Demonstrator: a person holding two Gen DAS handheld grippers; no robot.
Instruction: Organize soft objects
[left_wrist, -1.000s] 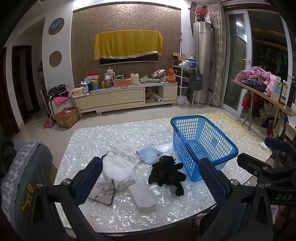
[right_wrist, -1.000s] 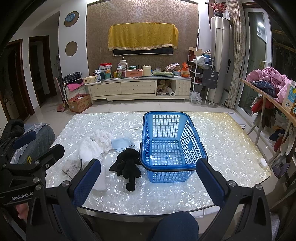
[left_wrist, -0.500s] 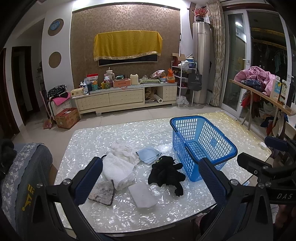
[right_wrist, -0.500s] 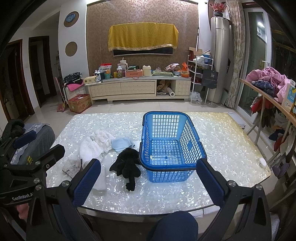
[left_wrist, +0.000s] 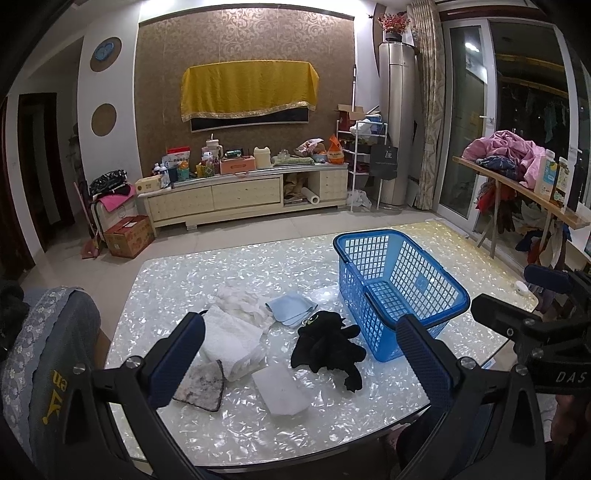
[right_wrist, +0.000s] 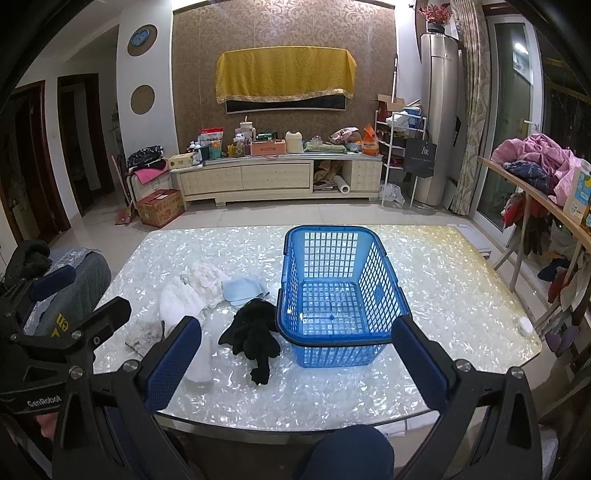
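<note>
A blue plastic basket stands empty on the pearly table. Left of it lie a black plush toy, a light blue cloth, a folded white towel, a fluffy white piece, a white pad and a grey stained cloth. My left gripper is open and empty above the table's near edge. My right gripper is open and empty in front of the basket.
A chair with a grey cover stands at the table's left. A small white cap lies near the table's right edge. A wooden rack with clothes is at the right. A TV cabinet stands beyond the floor.
Almost nothing: the left wrist view has shifted very slightly. Both grippers stay open and the objects have not moved.
</note>
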